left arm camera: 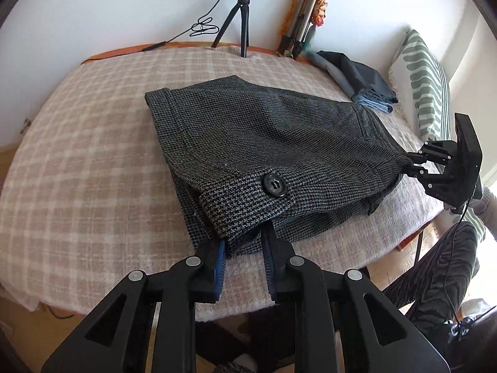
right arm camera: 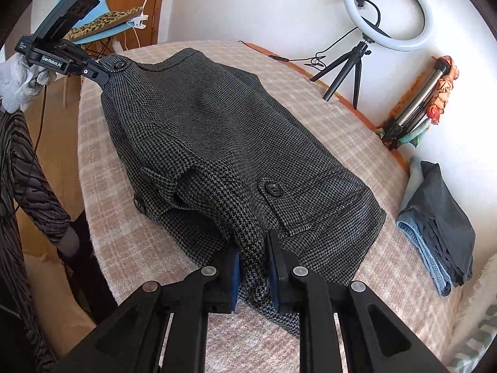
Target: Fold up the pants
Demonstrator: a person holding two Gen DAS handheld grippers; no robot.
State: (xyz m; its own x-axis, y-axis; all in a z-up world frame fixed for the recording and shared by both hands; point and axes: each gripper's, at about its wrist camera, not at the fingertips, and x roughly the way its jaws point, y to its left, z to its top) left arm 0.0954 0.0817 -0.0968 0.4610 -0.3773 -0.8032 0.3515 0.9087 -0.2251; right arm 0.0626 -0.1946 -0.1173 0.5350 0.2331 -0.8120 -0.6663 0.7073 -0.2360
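My left gripper (left arm camera: 243, 245) and right gripper (right arm camera: 253, 256) each clamp a corner of the houndstooth pants (left arm camera: 248, 143), folded on the plaid-covered tabletop (left arm camera: 93, 155). Ring light (right arm camera: 388, 9) by white wall, folded clothes (right arm camera: 441, 223) nearby.

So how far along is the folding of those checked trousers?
Mostly folded: the pants already lie doubled into a short bundle on the table. Both the left gripper and right gripper grip the waistband ends. Left: set down, let go, perhaps stack with the folded clothes.
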